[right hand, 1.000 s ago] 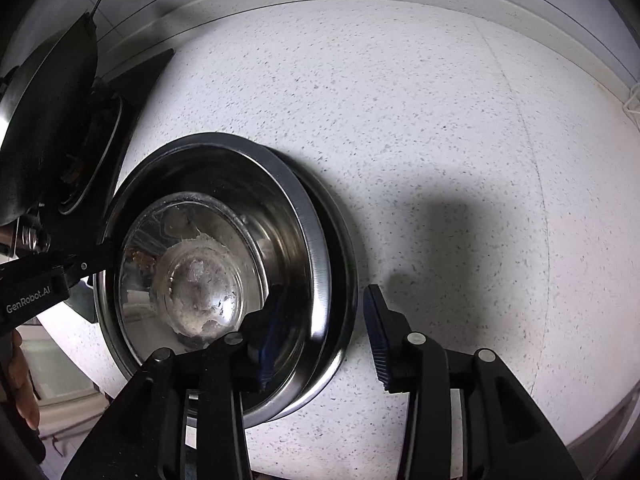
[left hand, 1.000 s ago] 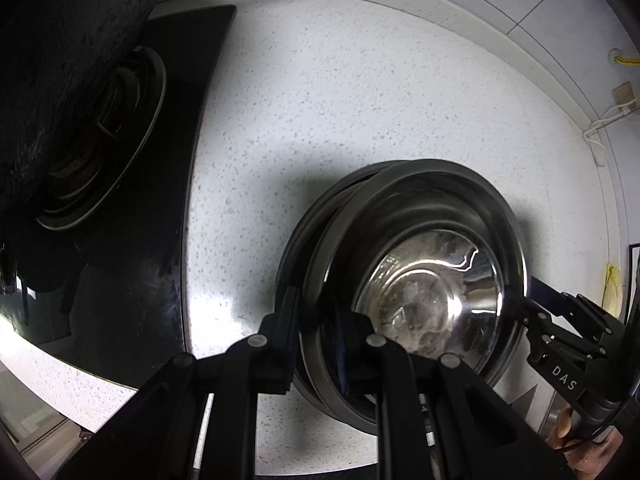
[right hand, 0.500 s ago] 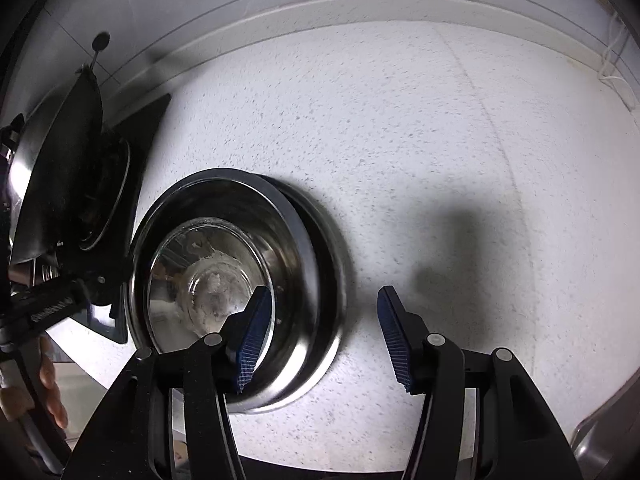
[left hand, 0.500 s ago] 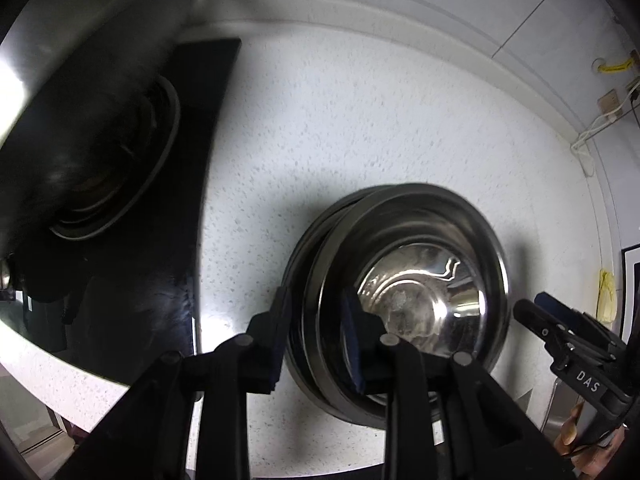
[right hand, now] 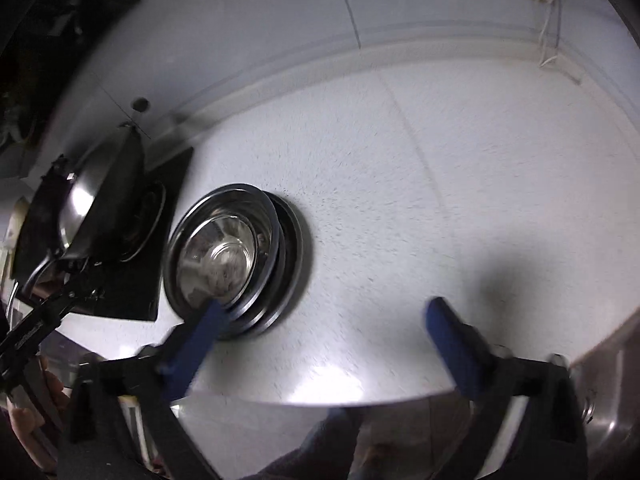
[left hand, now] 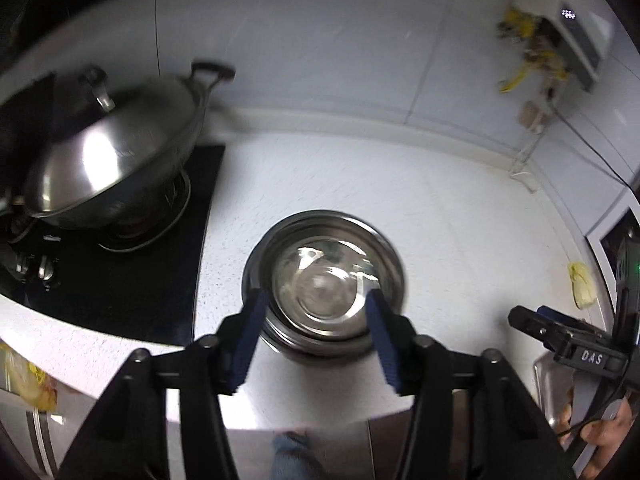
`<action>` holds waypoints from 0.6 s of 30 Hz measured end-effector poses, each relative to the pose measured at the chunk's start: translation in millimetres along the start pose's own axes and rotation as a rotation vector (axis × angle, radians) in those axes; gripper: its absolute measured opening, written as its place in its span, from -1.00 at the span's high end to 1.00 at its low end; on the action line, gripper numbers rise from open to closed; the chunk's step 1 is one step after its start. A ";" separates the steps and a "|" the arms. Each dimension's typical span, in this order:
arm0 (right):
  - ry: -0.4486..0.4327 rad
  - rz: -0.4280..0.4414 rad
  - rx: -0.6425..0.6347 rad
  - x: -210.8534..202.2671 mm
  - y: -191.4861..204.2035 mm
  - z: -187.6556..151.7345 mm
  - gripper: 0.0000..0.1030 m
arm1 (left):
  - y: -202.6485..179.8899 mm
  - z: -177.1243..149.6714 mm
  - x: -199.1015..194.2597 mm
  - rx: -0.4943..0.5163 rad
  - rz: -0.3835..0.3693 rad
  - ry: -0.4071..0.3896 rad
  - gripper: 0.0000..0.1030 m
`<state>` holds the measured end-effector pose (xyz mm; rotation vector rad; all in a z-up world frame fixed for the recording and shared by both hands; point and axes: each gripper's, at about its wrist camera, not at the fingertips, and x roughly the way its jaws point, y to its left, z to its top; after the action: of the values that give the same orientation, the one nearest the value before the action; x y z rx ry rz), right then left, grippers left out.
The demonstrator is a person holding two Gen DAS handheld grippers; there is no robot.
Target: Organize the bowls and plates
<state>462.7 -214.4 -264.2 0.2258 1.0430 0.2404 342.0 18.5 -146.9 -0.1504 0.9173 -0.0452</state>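
On the counter, stacked steel bowls.

Motion blur smears both views, so the count of nested steel bowls in the stack cannot be told. The right gripper is blurred, its left finger covering the stack's near rim. The lidded wok is blurred, its left side cut off. The sink and the hand are cropped at the edges.

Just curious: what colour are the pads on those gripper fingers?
Blue pads on black fingers, clearest in the left wrist view.
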 end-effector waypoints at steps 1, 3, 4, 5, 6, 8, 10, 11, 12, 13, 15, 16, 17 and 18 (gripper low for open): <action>-0.024 -0.012 -0.008 -11.9 -2.9 -7.0 -0.98 | -6.6 -7.9 -12.8 0.006 0.007 -0.023 -0.09; -0.065 -0.041 -0.008 -30.9 -8.1 -19.5 -0.98 | -17.9 -26.7 -38.0 0.007 0.016 -0.058 -0.12; -0.078 -0.045 -0.003 -38.1 -11.5 -23.5 -0.98 | -20.6 -31.9 -44.7 0.007 0.014 -0.063 -0.15; -0.091 -0.042 0.011 -47.9 -16.1 -31.1 -0.98 | -25.0 -39.6 -53.6 0.012 0.011 -0.066 -0.18; -0.096 -0.035 0.022 -54.2 -20.7 -36.6 -0.98 | -30.2 -45.8 -62.2 0.021 0.011 -0.070 -0.24; -0.103 -0.020 0.041 -64.6 -25.0 -45.0 -0.98 | -38.1 -58.9 -78.8 0.044 0.021 -0.090 -0.28; -0.117 -0.013 0.049 -75.4 -30.1 -54.7 -0.98 | -42.8 -69.9 -93.1 0.059 0.025 -0.116 -0.29; -0.124 -0.010 0.054 -78.4 -30.0 -57.0 -0.98 | -44.4 -73.6 -101.3 0.068 0.030 -0.131 -0.30; -0.132 -0.005 0.062 -82.9 -29.7 -60.7 -0.98 | -46.1 -76.3 -109.1 0.073 0.032 -0.143 -0.30; -0.138 0.000 0.069 -87.3 -30.3 -64.1 -0.98 | -46.0 -80.5 -121.1 0.073 0.032 -0.164 -0.30; -0.151 0.002 0.082 -93.1 -26.5 -70.6 -0.98 | -42.2 -80.8 -134.1 0.071 0.033 -0.196 -0.31; -0.158 -0.001 0.089 -96.5 -25.7 -73.3 -0.98 | -39.7 -82.3 -142.5 0.071 0.032 -0.214 -0.31; -0.165 -0.003 0.096 -100.4 -25.0 -76.8 -0.98 | -36.6 -82.6 -147.8 0.073 0.032 -0.228 -0.31; -0.176 -0.007 0.105 -105.3 -23.2 -81.1 -0.98 | -33.8 -84.3 -154.7 0.073 0.032 -0.240 -0.31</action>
<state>343.3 -262.5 -223.8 0.3322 0.8825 0.1563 181.9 -8.2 -70.5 -0.0709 0.6777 -0.0299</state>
